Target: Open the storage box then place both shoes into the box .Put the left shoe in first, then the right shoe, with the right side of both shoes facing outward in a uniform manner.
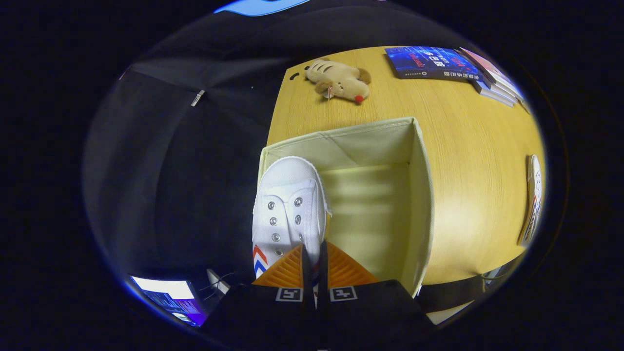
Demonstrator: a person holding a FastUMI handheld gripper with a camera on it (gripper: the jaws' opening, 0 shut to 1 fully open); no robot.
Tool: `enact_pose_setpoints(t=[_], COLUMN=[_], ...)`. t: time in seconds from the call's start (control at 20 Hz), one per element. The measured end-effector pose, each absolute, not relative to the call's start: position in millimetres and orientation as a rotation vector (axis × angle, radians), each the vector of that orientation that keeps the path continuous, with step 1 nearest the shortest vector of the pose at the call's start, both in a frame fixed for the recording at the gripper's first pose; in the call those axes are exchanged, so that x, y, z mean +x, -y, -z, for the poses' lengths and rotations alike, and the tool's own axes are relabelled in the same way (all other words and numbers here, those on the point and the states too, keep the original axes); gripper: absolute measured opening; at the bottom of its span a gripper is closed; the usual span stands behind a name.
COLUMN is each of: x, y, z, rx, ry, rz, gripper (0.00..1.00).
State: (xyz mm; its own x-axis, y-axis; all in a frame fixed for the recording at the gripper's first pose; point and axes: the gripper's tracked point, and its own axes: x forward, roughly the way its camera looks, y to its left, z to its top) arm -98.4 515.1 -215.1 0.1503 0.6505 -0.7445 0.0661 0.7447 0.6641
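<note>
A cream fabric storage box stands open on the wooden table, seen from above. My gripper is shut on the heel end of a white canvas shoe with red and blue chevrons on its side. The shoe hangs toe-forward over the box's left wall, its toe reaching toward the far left corner. The box's bottom is bare to the right of the shoe. A second white shoe lies on the table well to the right of the box.
Beyond the box on the table lie a tan plush toy and a stack of books. The table's left edge runs just beside the box, with dark floor past it. A lit screen glows low at the left.
</note>
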Motion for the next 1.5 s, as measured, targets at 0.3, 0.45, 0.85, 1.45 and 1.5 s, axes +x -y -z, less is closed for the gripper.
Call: enact_pose_setpoints(t=[0.3, 0.45, 0.85, 1.45, 1.5], x=[-98.4, -102.9, -101.2, -50.3, -48.6], y=[-520.1, -531.0, -513.8, -291.1, -266.0], z=[244.1, 248.3, 206.4, 167.3, 174.9], rx=[0.595, 0.650, 0.760, 0.657, 0.632], ry=[-1.398, -1.410, -1.300, -0.811, -0.799], rz=[-0.422, -0.472, -0.613, -0.479, -0.445], gripper=[0.05, 0.08, 0.98, 0.98, 0.98])
